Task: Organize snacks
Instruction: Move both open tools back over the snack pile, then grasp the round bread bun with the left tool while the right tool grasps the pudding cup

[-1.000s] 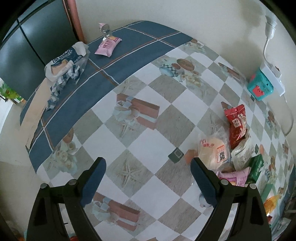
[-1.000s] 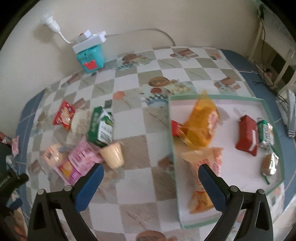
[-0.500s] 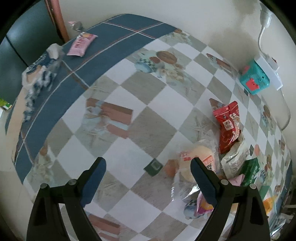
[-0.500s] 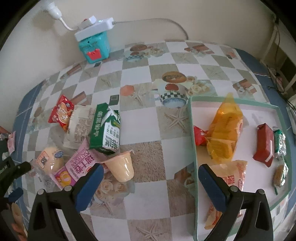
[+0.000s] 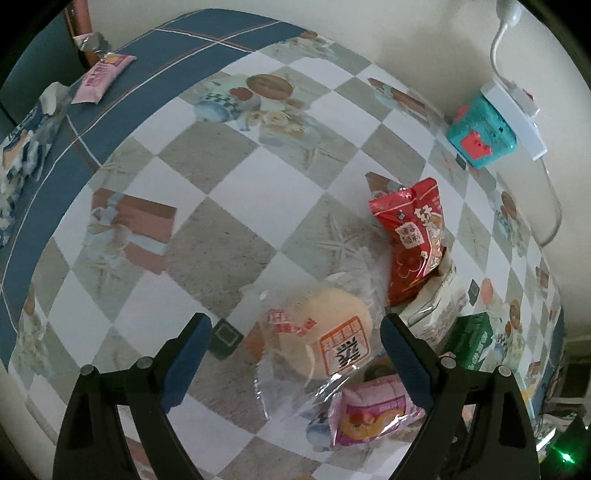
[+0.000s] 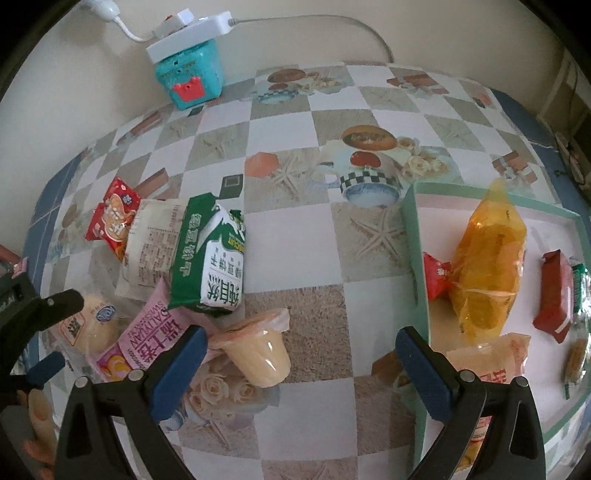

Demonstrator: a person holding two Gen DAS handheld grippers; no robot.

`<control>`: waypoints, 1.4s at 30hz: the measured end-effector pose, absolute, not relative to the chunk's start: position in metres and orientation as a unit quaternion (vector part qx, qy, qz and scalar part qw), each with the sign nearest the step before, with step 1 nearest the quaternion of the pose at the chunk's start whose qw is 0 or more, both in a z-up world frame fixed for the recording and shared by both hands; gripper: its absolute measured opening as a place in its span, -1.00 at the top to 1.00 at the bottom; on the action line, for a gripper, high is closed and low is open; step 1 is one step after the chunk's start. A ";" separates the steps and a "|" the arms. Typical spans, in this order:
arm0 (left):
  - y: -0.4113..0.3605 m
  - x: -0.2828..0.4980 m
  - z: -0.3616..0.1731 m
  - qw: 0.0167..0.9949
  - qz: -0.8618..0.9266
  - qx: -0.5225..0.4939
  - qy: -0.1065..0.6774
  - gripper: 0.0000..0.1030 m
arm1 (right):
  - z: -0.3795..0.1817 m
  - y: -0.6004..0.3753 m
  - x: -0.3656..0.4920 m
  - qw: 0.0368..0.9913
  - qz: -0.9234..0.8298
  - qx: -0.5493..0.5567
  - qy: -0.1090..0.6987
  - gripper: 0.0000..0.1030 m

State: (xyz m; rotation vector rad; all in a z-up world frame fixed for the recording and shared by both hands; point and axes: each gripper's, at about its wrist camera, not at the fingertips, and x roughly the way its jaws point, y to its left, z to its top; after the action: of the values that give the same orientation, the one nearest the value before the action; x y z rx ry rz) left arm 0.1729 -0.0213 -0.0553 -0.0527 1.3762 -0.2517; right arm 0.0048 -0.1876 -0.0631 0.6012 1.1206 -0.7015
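Observation:
My left gripper (image 5: 295, 343) is open, its jaws standing either side of a round bun in clear wrap (image 5: 325, 343). Beside the bun lie a red packet (image 5: 413, 236), a pink packet (image 5: 369, 417) and a green packet (image 5: 472, 343). My right gripper (image 6: 299, 354) is open above a pale jelly cup (image 6: 258, 350), with the green packet (image 6: 210, 262), pink packet (image 6: 147, 339), bun (image 6: 88, 325) and red packet (image 6: 110, 218) to its left. A green-rimmed tray (image 6: 417, 258) at the right holds an orange bag (image 6: 487, 258), a dark red bar (image 6: 554, 295) and other snacks.
A teal box (image 6: 192, 77) under a white power strip (image 6: 184, 33) stands by the wall. A pink packet (image 5: 99, 77) and a blue-white bag (image 5: 26, 147) lie at the table's far blue edge. The left gripper's arm (image 6: 33, 314) shows at the right view's left.
My left gripper has moved right and forward over the table until the bun lies between its jaws. My right gripper has moved left and down toward the jelly cup and snack pile.

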 end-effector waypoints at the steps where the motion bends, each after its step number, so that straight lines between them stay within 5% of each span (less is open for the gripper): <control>1: -0.023 0.173 -0.057 0.764 -0.115 -0.021 0.634 -0.80 | -0.064 -0.188 0.005 0.746 -0.322 0.275 0.514 -1.00; 42: -0.019 0.180 -0.081 0.742 -0.094 -0.014 0.663 -0.80 | -0.088 -0.178 0.015 0.749 -0.312 0.222 0.541 -1.00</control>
State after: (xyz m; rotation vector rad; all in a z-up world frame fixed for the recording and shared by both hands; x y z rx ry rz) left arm 0.1799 -0.0187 -0.0807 -0.0314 1.4541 -0.2060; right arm 0.0146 -0.1775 -0.0882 0.4861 1.1818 -0.6816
